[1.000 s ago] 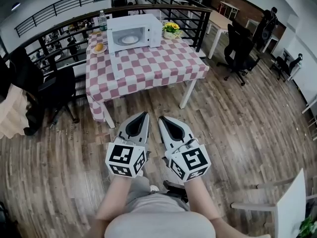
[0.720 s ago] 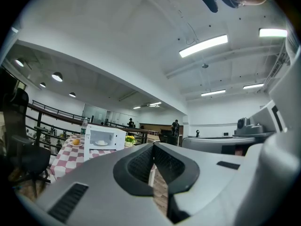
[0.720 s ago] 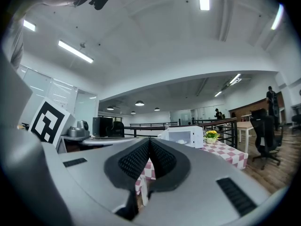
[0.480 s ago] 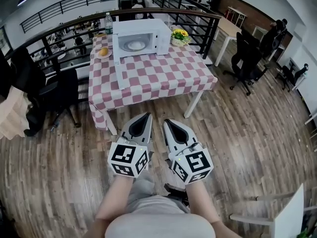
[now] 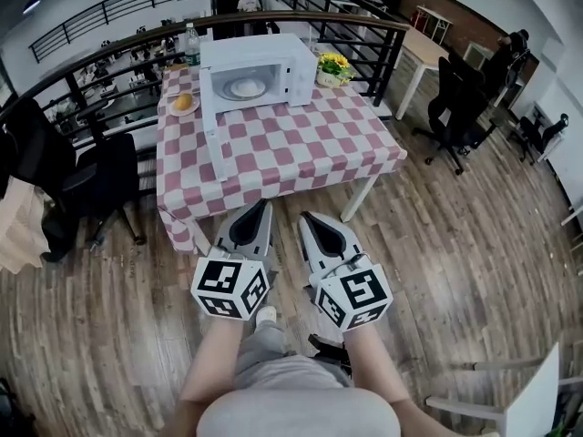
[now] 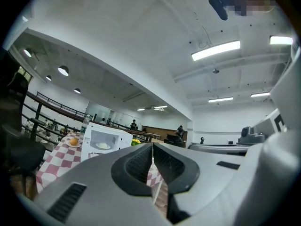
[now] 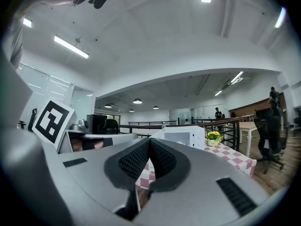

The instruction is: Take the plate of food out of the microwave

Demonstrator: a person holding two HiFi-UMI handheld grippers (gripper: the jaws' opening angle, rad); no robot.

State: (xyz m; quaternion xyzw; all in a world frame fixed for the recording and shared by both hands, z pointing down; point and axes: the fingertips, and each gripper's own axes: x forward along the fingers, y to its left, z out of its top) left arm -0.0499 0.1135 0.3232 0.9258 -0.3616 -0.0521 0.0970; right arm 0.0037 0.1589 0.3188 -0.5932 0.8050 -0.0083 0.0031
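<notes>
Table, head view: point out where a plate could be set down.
Widest bare cloth: in front of the microwave, right of its open door. A narrower strip lies left of the door, in front of the small plate. The back edge is crowded: bottle, microwave, flowers.

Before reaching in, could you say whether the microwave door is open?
Open: the white microwave has its door swung out, white plate visible inside.

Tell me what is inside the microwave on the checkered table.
Its door stands open. Inside the microwave sits a plate with a pale mound of food. The cavity's back corners are too small to make out.
</notes>
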